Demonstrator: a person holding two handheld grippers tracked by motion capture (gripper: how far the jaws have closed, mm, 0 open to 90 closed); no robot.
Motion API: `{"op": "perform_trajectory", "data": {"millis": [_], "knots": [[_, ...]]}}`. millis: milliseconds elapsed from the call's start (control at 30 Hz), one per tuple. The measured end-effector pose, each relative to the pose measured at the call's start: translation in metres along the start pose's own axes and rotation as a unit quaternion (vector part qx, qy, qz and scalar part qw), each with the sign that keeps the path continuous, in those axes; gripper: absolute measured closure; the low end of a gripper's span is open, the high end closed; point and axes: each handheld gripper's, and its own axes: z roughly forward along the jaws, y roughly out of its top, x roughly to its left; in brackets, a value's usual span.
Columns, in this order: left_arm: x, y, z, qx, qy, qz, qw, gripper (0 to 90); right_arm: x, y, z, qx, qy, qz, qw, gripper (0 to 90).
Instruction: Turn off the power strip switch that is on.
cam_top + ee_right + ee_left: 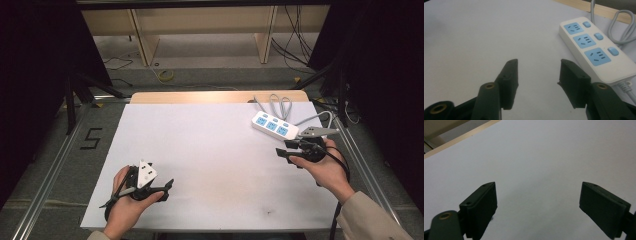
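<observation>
A white power strip (pixel 271 126) with three blue sockets lies at the far right of the white table top (pixel 210 150); its grey cable (pixel 283 105) loops behind it. My right gripper (pixel 283 148) hovers just in front of the strip, open and empty. In the right gripper view the power strip (pixel 596 47) lies ahead and to the right of the gripper (pixel 538 71), apart from its jaws. My left gripper (pixel 167 189) is held low at the near left, open with nothing between its jaws; in the left gripper view, the gripper (pixel 537 197) faces bare table.
A wooden strip (pixel 215 96) edges the table's far side. Behind it are shelf legs (pixel 145 40) and floor cables (pixel 295 45). Metal rails (pixel 50 170) run along both sides of the table, with a black "5" mark (pixel 91 138) at the left.
</observation>
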Motion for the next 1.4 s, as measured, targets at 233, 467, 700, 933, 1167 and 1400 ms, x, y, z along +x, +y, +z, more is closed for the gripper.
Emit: {"op": "perform_trajectory", "data": {"millis": [233, 467, 700, 933, 1167, 1400], "knots": [[0.0, 0.0, 0.0, 0.001, 0.002, 0.001, 1.0, 14.1, 0.006, -0.014, -0.011, -0.015, 0.01, -0.007, 0.9998, 39.2], [0.0, -0.001, 0.0, 0.002, 0.0, -0.002, 1.0, 14.2, 0.012, -0.031, -0.017, -0.024, 0.027, -0.002, 0.9993, 34.3], [0.0, -0.002, 0.0, 0.003, -0.002, -0.003, 1.0, 14.1, 0.017, -0.046, -0.025, -0.032, 0.037, -0.007, 0.9988, 31.5], [-0.001, -0.002, -0.001, 0.003, -0.001, -0.002, 1.0, 14.1, 0.02, -0.061, -0.034, -0.046, 0.035, -0.007, 0.9983, 30.4], [-0.001, -0.001, -0.001, 0.004, -0.001, 0.0, 1.0, 14.1, 0.021, -0.064, -0.034, -0.051, 0.037, -0.014, 0.9979, 29.7], [-0.003, 0.001, -0.001, 0.003, -0.004, 0.001, 1.0, 14.2, 0.021, -0.065, -0.034, -0.052, 0.033, -0.014, 0.998, 28.8]]}}
